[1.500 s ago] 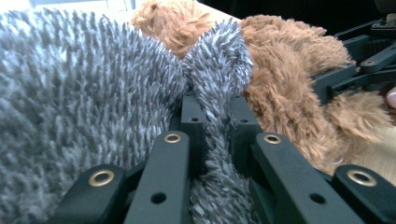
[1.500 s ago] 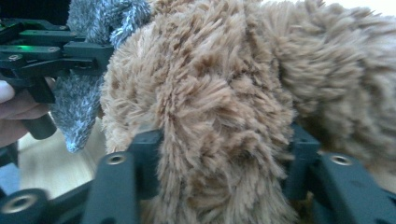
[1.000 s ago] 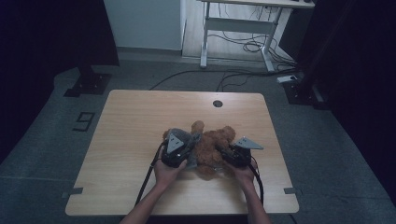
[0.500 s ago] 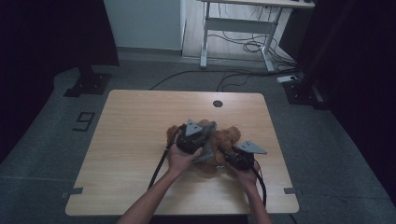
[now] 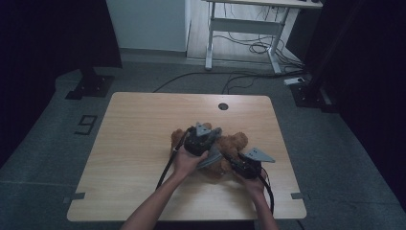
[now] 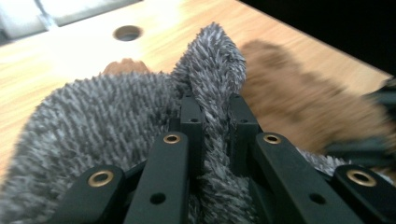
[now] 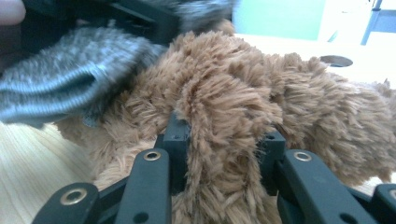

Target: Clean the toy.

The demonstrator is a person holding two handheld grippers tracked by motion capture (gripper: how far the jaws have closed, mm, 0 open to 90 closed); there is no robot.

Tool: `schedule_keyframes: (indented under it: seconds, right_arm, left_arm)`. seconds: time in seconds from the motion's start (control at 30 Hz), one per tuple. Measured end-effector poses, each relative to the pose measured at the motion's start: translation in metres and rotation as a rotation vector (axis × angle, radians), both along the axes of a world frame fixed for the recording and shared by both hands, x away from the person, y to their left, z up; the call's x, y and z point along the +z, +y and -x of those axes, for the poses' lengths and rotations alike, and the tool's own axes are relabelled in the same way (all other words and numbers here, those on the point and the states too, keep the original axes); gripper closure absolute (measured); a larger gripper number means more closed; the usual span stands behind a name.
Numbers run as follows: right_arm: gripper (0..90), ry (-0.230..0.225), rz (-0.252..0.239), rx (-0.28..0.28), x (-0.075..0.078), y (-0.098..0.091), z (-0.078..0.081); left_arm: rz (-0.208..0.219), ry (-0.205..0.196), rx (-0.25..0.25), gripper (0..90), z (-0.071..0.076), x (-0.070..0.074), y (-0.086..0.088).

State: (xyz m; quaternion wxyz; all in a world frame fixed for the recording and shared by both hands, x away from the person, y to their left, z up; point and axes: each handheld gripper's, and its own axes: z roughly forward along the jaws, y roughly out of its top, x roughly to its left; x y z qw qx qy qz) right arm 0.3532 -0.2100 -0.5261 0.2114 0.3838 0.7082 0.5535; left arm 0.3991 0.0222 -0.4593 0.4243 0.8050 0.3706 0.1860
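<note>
A brown plush bear [image 5: 233, 143] [image 7: 299, 93] lies on the wooden table [image 5: 143, 139], right of centre. A grey fuzzy garment [image 5: 211, 157] [image 6: 93, 130] is on it. My left gripper [image 5: 201, 139] [image 6: 214, 112] is shut on a raised fold of the grey garment, above the bear. The bear's brown fur [image 6: 299, 102] shows past that fold. My right gripper [image 5: 238, 162] [image 7: 224, 135] is shut on a limb of the bear at its near right side. In the right gripper view the grey garment [image 7: 70, 79] hangs at the upper left under the other gripper.
A round cable hole [image 5: 223, 106] sits near the table's far edge. Cables trail from both grippers toward the near edge. On the floor stand a desk frame [image 5: 244, 33] at the back and black stands [image 5: 91, 84] at left and right.
My left gripper has moved right and away from the near edge, rising with the grey garment pulled up over the bear. The right gripper has stayed in place.
</note>
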Motion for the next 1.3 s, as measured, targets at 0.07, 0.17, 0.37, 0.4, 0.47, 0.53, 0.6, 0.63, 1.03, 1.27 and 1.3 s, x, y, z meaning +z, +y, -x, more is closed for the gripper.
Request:
schedule_keyframes:
  seconds: [0.07,0.17,0.37,0.4,0.47,0.53,0.6,0.63,1.03,1.27,1.3]
  right_arm:
    - [65.0,0.005,-0.009,0.002,0.000,-0.001,0.000]
    - [64.7,0.007,-0.017,0.007,-0.001,-0.002,0.001]
    - [64.5,0.009,-0.026,0.016,-0.001,-0.001,0.001]
    - [64.6,0.006,-0.024,0.017,-0.002,-0.001,0.002]
    - [64.5,0.005,-0.023,0.022,-0.002,-0.002,0.002]
    - [64.5,0.005,-0.024,0.026,-0.002,-0.002,0.002]
    - [64.5,0.006,-0.025,0.026,-0.002,-0.001,0.002]
    - [64.5,0.007,-0.027,0.026,-0.002,-0.001,0.002]
    - [64.3,0.019,-0.048,0.032,-0.004,-0.004,0.001]
    - [64.1,0.021,-0.049,0.037,-0.003,-0.005,0.000]
    - [64.0,0.023,-0.050,0.036,-0.003,-0.005,0.000]
  left_arm:
    - [-0.012,-0.007,0.019,79.8,0.000,0.000,0.016]
    - [-0.007,-0.004,0.054,79.8,0.000,0.000,0.040]
    - [0.016,0.004,0.101,79.8,-0.001,-0.002,0.071]
    - [0.009,-0.011,0.109,79.8,0.000,-0.002,0.073]
    - [-0.018,-0.045,0.118,79.9,0.003,-0.005,0.077]
    - [-0.022,-0.056,0.127,79.9,0.005,-0.007,0.082]
    - [-0.017,-0.049,0.137,80.0,0.004,-0.009,0.087]
    - [-0.012,-0.043,0.144,80.0,0.004,-0.009,0.090]
    - [0.049,0.156,0.202,79.9,-0.008,-0.048,0.127]
    - [0.054,0.107,0.184,79.6,-0.006,-0.015,0.129]
    - [0.064,0.082,0.174,79.6,-0.005,-0.002,0.125]
